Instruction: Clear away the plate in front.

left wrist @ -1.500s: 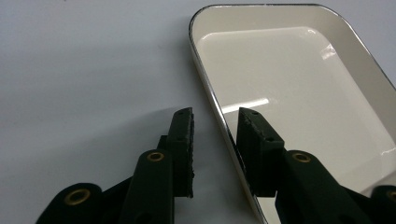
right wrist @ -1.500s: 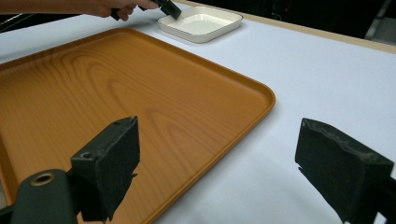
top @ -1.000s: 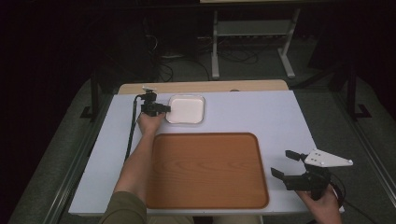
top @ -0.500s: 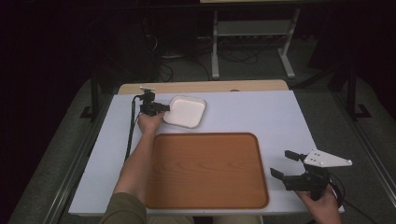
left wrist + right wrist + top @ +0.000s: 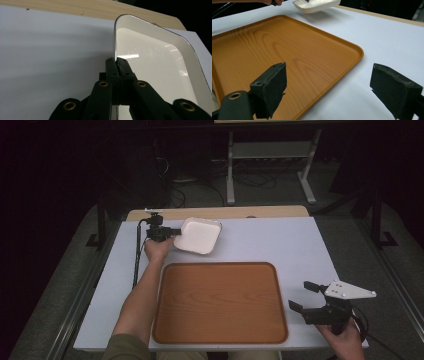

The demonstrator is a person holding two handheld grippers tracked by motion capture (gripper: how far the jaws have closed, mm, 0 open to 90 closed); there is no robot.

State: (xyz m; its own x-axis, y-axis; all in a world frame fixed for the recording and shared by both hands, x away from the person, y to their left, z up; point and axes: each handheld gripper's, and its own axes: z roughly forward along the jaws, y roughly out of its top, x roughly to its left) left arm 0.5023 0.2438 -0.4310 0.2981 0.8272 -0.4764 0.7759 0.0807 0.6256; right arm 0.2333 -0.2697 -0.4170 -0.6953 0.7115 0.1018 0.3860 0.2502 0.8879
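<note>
While I watch from the high view:
Table (image 5: 280, 245): white top under everything.
Tray (image 5: 220, 302): wooden, my landmark, bare.
Dish (image 5: 198, 235): white, tilted, lifted just beyond the tray's far left corner.
Left gripper (image 5: 117, 65): I have it clamped on the dish rim.
Right gripper (image 5: 306, 296): jaws spread, nothing held, beside the tray's right edge.

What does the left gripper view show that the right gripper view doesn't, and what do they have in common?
Left gripper view: the left tool is shut on the rim of the white dish, its jaws pinching the edge, with a strip of wooden board along the far side of the table.

Right gripper view: the right tool is open with nothing between its jaws, hovering near the corner of the wooden tray. The dish appears raised above the table, casting a shadow beneath.

Both share the white dish and the white tabletop.
</note>
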